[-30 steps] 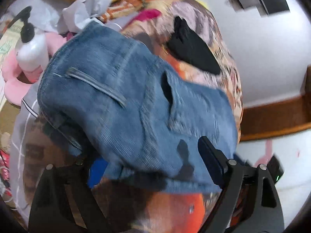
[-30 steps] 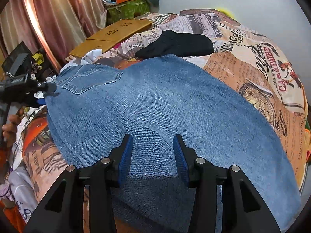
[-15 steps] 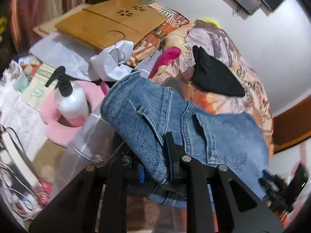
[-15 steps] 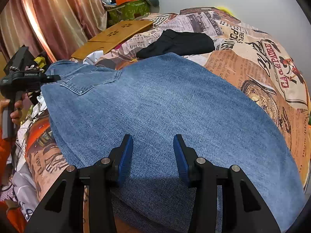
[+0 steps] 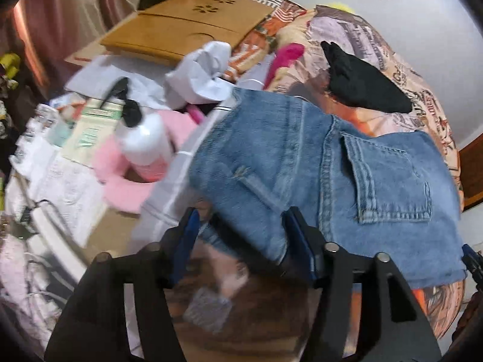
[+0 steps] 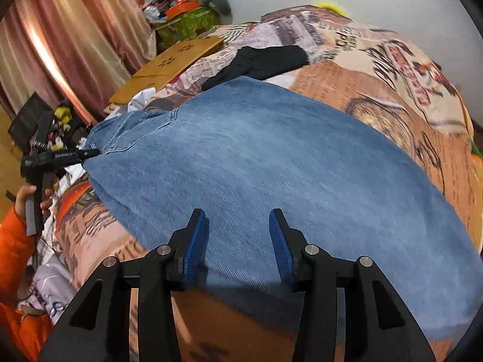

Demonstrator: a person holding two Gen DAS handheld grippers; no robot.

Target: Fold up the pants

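Observation:
Blue jeans [image 5: 347, 175] lie across the printed bedspread [image 5: 422, 111], back pocket facing up. My left gripper [image 5: 241, 214] is at the waistband corner; its jaws are opening and a fold of denim still lies between them, the left pad clear of it. In the right wrist view the jeans [image 6: 271, 166] spread wide and flat. My right gripper [image 6: 237, 214] hovers just over the near edge of the denim, open, with nothing pinched. A hand in an orange sleeve [image 6: 18, 241] holds the left gripper [image 6: 87, 153] at the waistband.
A black garment [image 6: 262, 63] lies on the bed beyond the jeans. Left of the bed are a wooden lap desk [image 5: 187, 27], crumpled white cloth [image 5: 205, 72], a white pump bottle [image 5: 145, 141] on a pink cushion [image 5: 120, 181], and papers. Curtains [image 6: 60, 45] hang at the left.
My left gripper pinched the waistband half a second ago; its jaws have since spread apart. The waist end now lies flatter on the bed. The right gripper drifted slightly over the denim.

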